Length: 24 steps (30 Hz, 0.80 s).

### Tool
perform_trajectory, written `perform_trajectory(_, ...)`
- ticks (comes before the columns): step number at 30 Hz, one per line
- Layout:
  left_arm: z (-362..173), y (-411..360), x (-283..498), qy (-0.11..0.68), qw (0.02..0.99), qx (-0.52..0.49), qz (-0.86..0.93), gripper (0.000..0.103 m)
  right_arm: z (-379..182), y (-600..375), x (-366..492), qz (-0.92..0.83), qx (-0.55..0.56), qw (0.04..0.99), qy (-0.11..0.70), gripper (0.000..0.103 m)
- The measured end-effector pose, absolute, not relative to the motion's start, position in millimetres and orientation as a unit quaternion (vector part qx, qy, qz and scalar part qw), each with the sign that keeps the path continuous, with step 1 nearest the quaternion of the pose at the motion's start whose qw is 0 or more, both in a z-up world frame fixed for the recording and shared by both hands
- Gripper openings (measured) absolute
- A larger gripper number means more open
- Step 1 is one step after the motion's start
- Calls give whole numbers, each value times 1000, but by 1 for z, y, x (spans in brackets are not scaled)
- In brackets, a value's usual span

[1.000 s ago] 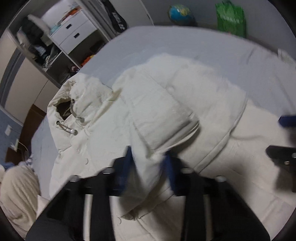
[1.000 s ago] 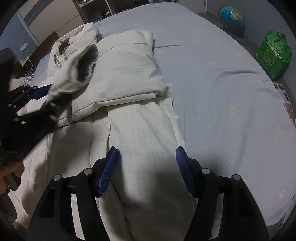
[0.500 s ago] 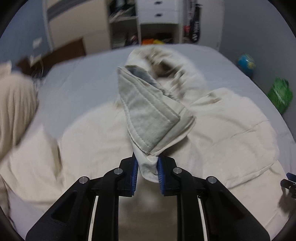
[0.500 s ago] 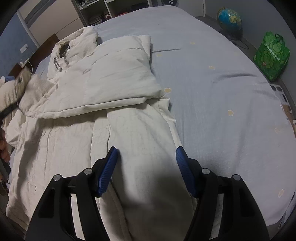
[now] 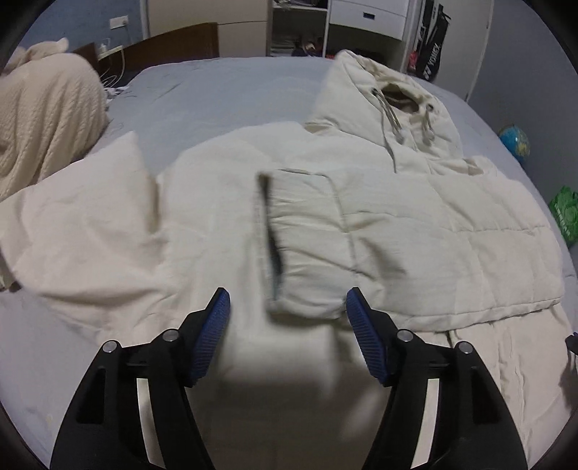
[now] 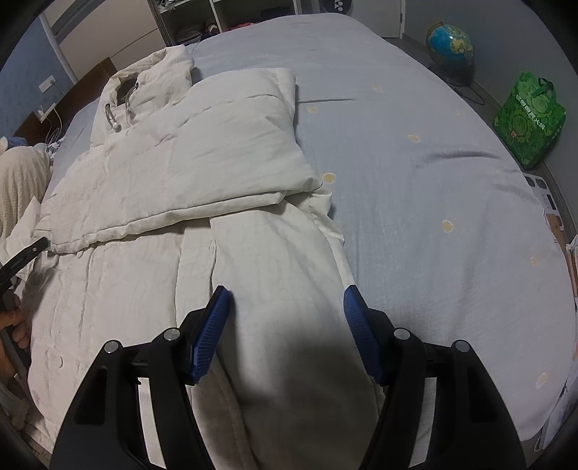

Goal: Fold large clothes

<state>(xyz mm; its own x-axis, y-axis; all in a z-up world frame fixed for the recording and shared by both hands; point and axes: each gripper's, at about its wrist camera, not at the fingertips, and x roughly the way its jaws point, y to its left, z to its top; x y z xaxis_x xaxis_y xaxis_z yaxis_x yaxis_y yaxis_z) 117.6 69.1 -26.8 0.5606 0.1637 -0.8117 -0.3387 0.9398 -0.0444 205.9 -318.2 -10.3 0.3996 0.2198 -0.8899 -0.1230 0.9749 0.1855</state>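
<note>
A large cream padded hooded coat (image 5: 415, 217) lies spread on a blue-grey bed (image 5: 224, 90). One sleeve is folded across its chest, its cuff (image 5: 300, 246) lying just ahead of my left gripper (image 5: 287, 311), which is open and empty above the coat. The hood with drawcords (image 5: 393, 105) lies at the far end. In the right wrist view the coat (image 6: 202, 162) shows with the sleeve laid across it. My right gripper (image 6: 285, 307) is open and empty over the coat's lower right part (image 6: 274, 260).
A cream knitted blanket (image 5: 43, 108) lies at the bed's left. A wooden headboard (image 5: 169, 47) and shelves (image 5: 300, 29) stand behind. A globe (image 6: 449, 41) and a green bag (image 6: 529, 119) sit on the floor right of the bed. The other gripper's edge (image 6: 21, 260) shows at left.
My left gripper carried the sleeve cuff across the coat, then opened and let it go; the sleeve now lies flat on the chest. My right gripper has barely moved.
</note>
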Motion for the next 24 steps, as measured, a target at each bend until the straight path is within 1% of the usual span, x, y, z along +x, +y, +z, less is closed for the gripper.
perform_trajectory(3, -18, 83, 102, 435, 882, -108, 146, 67, -10, -318, 205, 102, 45, 836, 538, 62)
perform_trajectory(7, 4, 113, 77, 408, 889, -127, 161, 81, -11, -318, 205, 102, 45, 835, 539, 62)
perform_trajectory(11, 28, 157, 49, 376, 890, -166, 198, 85, -11, -318, 205, 101, 44, 835, 540, 62)
perform_trajectory(15, 47, 205, 23, 342, 884, -210, 239, 89, -12, -318, 205, 100, 43, 834, 541, 62)
perform_trajectory(20, 57, 266, 5, 321, 865, -288, 258, 89, -12, -316, 206, 97, 37, 834, 542, 62)
perform_trajectory(24, 44, 316, -1, 308, 824, -412, 236, 89, -12, -314, 206, 94, 30, 834, 543, 62)
